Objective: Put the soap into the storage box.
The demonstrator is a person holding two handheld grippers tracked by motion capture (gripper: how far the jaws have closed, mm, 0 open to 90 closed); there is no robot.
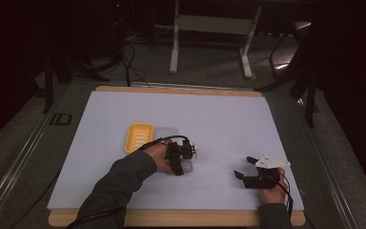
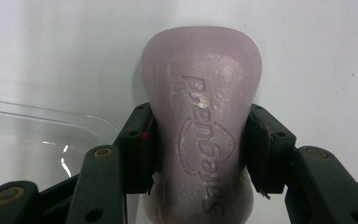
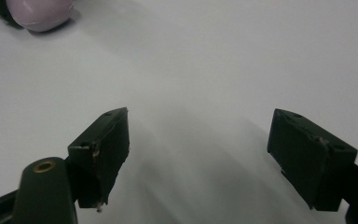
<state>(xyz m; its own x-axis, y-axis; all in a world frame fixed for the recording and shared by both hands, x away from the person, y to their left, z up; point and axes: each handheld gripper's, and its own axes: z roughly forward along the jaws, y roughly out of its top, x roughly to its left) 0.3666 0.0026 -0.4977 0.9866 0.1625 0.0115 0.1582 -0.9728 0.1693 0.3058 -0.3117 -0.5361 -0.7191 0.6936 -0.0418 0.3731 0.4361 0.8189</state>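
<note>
A pale lilac soap bar [image 2: 201, 126] is being gripped at its narrowed waist by the left gripper [image 2: 200, 144], whose jaws are being pressed against both flanks of the bar, just above the white table sheet [image 1: 228, 119]. The step in hand is judged to be the carrying of the soap, with the yellow soap dish [image 1: 138, 137] taken as the likely goal; that dish is being seen just beyond and to the left of the left gripper [image 1: 183, 155] in the high view. A clear lid [image 2: 37, 135] is lying close beside the left jaw, touching nothing of the bar as far as can be told.

The bar's long axis is being held in line with the jaws, running straight away from the claw; its broad rounded end is pointing forward, past the fingertips, and the embossed face is being turned up toward the camera.

For the next move, a lift and a short swing toward the dish are probably being called for, with the bar's length being turned to match the dish's length before release.

The right gripper [image 1: 250, 168] is being held wide open and empty, well apart to the right of the soap [image 3: 39, 13].
</note>
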